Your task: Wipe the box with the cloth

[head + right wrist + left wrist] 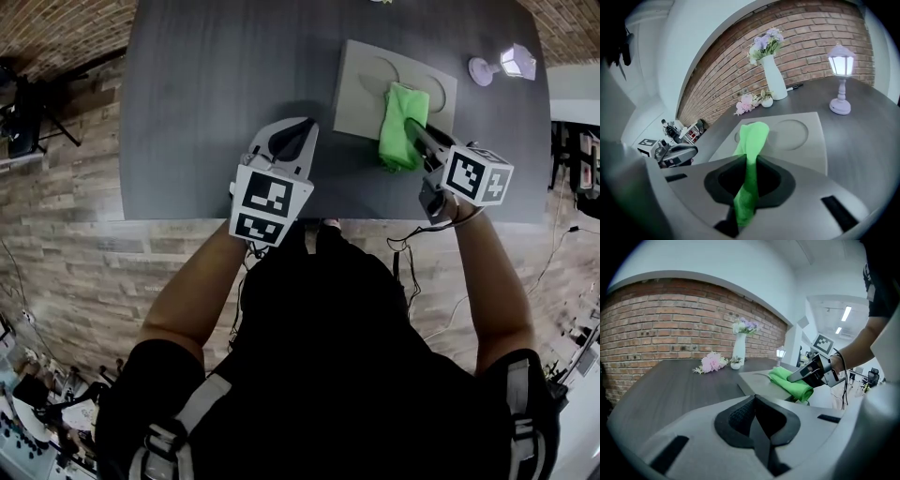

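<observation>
A flat grey box with two round recesses lies on the dark table. A bright green cloth drapes over the box's near edge. My right gripper is shut on the cloth, which runs between its jaws in the right gripper view and spreads onto the box. My left gripper hovers over the bare table left of the box, shut with nothing in it. The left gripper view shows the cloth and the box to its right.
A small lilac lamp stands at the table's far right. A white vase with flowers and a pink flower bunch sit at the far edge. Brick floor surrounds the table; a cluttered cart stands beyond the left side.
</observation>
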